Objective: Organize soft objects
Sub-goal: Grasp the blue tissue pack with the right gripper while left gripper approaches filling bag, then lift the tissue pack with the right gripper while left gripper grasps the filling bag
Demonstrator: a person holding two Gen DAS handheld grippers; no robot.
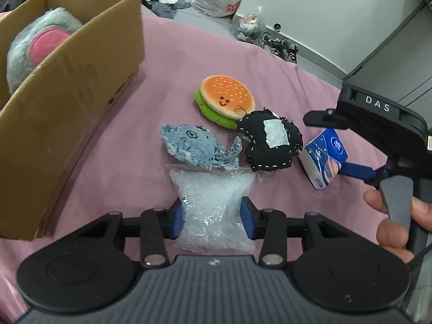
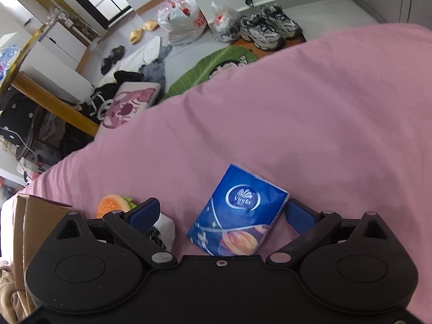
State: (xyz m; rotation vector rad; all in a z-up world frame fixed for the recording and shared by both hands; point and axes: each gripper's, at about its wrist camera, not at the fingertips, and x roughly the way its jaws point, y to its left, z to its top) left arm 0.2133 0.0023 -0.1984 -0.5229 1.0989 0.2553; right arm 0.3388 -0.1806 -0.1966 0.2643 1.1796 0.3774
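My left gripper (image 1: pixel 212 220) is shut on a clear bubble-wrap bag (image 1: pixel 213 199) lying on the pink sheet (image 1: pixel 189 62); its blue pads press the bag's sides. Just beyond lie a denim whale (image 1: pixel 194 148), a black stitched cushion (image 1: pixel 270 143) and a burger plush (image 1: pixel 226 100). A blue tissue pack (image 2: pixel 237 216) lies between the wide-apart fingers of my open right gripper (image 2: pixel 222 214), its right pad (image 2: pixel 298 216) near the pack's edge. The left wrist view shows the tissue pack (image 1: pixel 324 159) right of the cushion.
A cardboard box (image 1: pixel 67 102) stands open at the left with a grey and pink plush (image 1: pixel 40 43) inside. A hand (image 1: pixel 391 221) holds the right tool. Beyond the bed edge the floor holds plastic bags (image 2: pixel 183 19), sneakers (image 2: pixel 270 27) and clothes.
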